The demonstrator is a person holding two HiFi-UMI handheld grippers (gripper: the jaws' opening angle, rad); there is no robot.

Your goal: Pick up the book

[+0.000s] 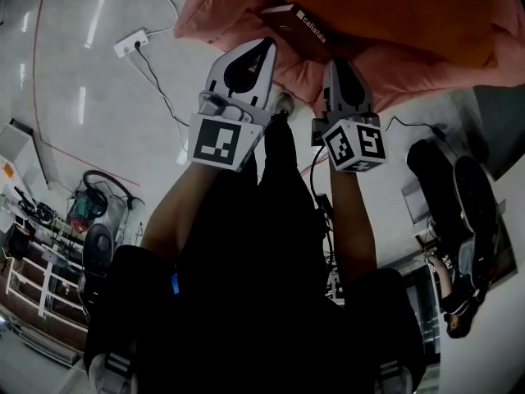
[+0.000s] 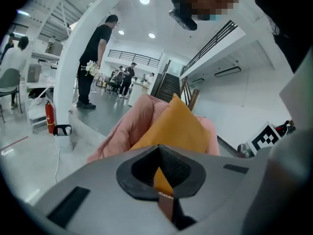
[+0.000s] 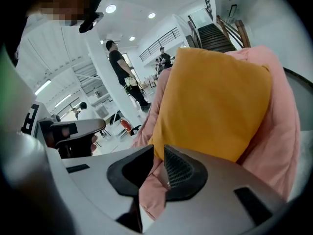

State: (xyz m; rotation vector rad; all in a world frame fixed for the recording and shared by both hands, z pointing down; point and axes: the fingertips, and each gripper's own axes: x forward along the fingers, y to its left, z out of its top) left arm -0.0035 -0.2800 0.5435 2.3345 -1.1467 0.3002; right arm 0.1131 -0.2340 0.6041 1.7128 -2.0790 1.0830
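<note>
The book (image 1: 297,28) is a dark brown slab with white lettering on its edge, lying against the pink cushion (image 1: 234,15) below the orange pillow (image 1: 394,6). Its long axis runs upper left to lower right in the head view. My left gripper (image 1: 265,48) is clenched on it, while my right gripper (image 1: 335,62) is slightly parted and empty.

You had the book (image 1: 297,28) between your left gripper's (image 1: 261,49) jaws, at the edge of the cushion (image 1: 221,11) carrying the pillow (image 1: 394,6), your right gripper (image 1: 338,66) just right of it, a power strip (image 1: 131,43) on the floor (image 1: 82,80) farther left.
</note>
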